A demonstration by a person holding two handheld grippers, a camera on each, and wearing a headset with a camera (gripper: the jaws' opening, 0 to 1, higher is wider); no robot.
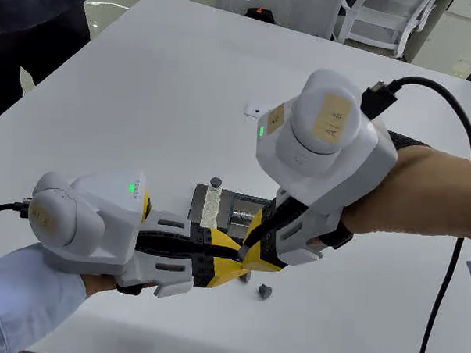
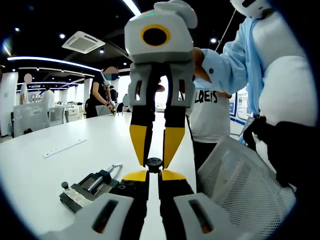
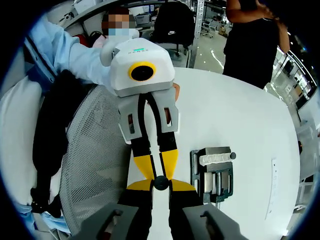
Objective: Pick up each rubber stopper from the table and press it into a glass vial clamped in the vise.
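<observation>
Jaws of the right gripper (image 3: 161,186) stand narrow, pinching a rubber stopper (image 3: 161,182) at their tips. The left gripper (image 2: 154,174) meets it tip to tip, jaws also narrow and touching that stopper; whether they grip it I cannot tell. Just beside them, the vise (image 3: 215,172) clamps a glass vial (image 1: 211,207) with a capping stopper (image 1: 216,182) on it. A loose stopper (image 1: 264,291) lies on the white table (image 1: 184,88).
</observation>
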